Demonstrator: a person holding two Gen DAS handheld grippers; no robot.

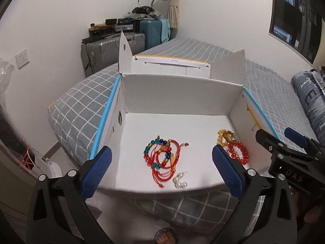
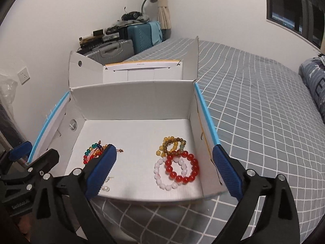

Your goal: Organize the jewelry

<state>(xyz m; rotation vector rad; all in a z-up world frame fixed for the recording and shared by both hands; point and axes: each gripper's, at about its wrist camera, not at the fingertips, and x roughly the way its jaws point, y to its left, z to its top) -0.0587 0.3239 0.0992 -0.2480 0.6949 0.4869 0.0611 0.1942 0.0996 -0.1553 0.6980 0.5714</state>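
Observation:
An open white cardboard box (image 1: 182, 93) (image 2: 132, 99) sits on the bed. On its floor at the left lies a tangle of red cord and coloured beads (image 1: 162, 158) (image 2: 91, 152), with small pearl earrings (image 1: 179, 181) (image 2: 105, 188) beside it. At the right lie a red bead bracelet (image 1: 238, 152) (image 2: 181, 167), a white bead bracelet (image 2: 162, 180) and amber and brown bead bracelets (image 1: 225, 137) (image 2: 171, 145). My left gripper (image 1: 161, 170) is open and empty over the box's near edge. My right gripper (image 2: 164, 170) is open and empty above the right-hand bracelets.
The bed has a grey checked sheet (image 2: 254, 111). The box lid (image 1: 172, 65) stands open at the back. Suitcases (image 1: 101, 55) stand against the wall. A rolled quilt (image 2: 316, 85) lies at the right. My right gripper also shows in the left view (image 1: 284, 144).

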